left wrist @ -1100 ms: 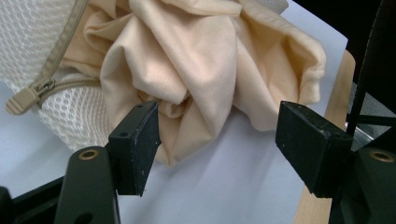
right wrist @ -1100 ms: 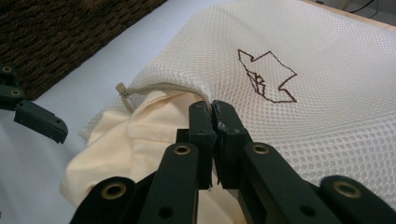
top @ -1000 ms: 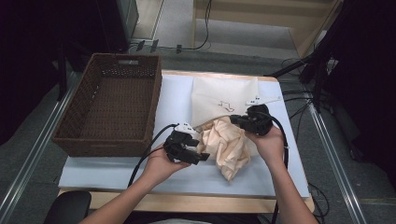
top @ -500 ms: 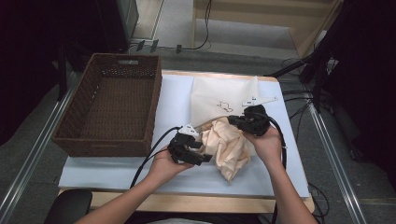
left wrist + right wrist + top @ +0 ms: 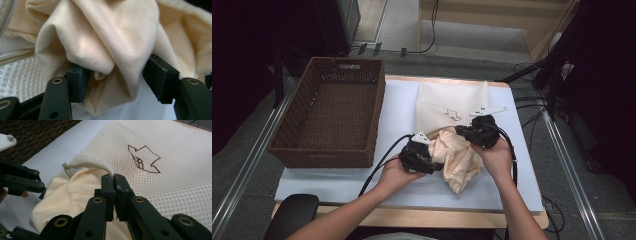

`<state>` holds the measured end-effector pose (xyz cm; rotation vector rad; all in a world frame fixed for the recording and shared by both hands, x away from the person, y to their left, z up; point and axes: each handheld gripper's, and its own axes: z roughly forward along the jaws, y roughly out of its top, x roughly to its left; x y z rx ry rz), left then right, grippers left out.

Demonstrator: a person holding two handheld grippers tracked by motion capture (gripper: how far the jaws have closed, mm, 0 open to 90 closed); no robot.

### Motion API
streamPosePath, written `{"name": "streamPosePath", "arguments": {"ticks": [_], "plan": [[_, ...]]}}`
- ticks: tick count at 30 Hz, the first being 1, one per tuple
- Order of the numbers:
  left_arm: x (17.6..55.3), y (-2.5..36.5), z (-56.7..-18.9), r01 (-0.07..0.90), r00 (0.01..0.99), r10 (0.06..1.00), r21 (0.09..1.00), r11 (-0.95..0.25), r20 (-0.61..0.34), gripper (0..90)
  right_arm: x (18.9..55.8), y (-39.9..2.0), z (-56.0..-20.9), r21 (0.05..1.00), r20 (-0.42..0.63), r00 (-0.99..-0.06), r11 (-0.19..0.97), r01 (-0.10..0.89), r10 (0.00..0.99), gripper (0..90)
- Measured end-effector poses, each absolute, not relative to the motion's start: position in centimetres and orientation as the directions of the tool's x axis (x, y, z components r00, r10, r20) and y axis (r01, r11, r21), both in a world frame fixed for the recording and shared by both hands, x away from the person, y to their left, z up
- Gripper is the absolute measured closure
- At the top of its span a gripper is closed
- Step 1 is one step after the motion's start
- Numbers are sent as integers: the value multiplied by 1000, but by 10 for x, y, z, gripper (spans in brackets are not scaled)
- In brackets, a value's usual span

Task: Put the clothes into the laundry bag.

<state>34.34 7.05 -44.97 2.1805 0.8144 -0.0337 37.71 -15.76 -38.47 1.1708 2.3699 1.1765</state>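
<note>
Flanking mesh bag (image 5: 451, 102): wicker basket (image 5: 329, 117)

Open room is offered by the white-covered counter (image 5: 402, 107) in the strip between the wicker basket (image 5: 329, 117) and the mesh bag (image 5: 452, 102), and along the lower edge of the frame, left of the forearms. The left of the frame is blocked by the basket's tall walls. The centre is crowded by the bunched cream cloth (image 5: 457, 157), hemmed by the left gripper (image 5: 432, 162) and right gripper (image 5: 462, 132). Cables are trailed across the lower counter.
</note>
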Motion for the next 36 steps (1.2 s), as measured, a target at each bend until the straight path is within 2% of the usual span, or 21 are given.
{"name": "streamPosePath", "arguments": {"ticks": [4,9,11,17,36], "plan": [[347,68,-455,548,803,537,672,-498,-257,535,375,-158,-385,754,122,-643,351,555,756,884],[354,71,-459,583,790,518,664,-469,-327,746,373,-156,-385,752,118,-645,356,554,755,884],[354,72,-460,589,787,515,662,-464,-339,803,373,-156,-385,752,120,-646,355,555,754,884],[353,69,-450,565,798,517,681,-465,-309,836,373,-155,-384,754,124,-651,355,552,749,884],[370,54,-422,523,812,527,715,-465,-251,843,370,-150,-375,767,127,-662,351,538,738,884]]}}
